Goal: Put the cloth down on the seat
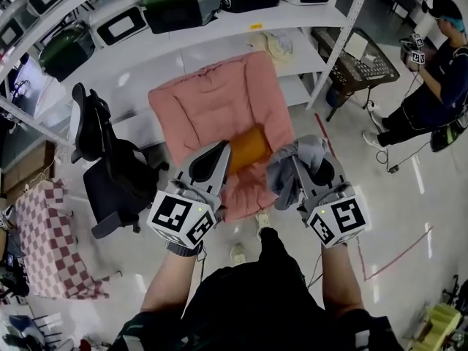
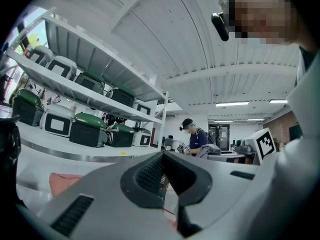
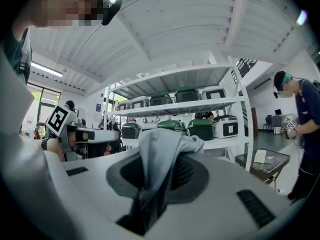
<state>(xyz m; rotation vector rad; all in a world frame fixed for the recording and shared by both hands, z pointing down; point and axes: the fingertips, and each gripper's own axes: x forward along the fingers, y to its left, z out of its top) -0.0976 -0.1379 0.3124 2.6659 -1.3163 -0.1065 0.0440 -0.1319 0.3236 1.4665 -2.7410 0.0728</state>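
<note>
Pinching grey cloth (image 3: 163,145), the right gripper (image 3: 161,174) hangs near the pink seat (image 1: 212,101) its own view misses; left gripper (image 2: 162,173) pressed together.

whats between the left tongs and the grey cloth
In the head view, an orange cushion on the pink seat lies between the left tongs and the grey cloth, which is pinched in the right tongs.
</note>
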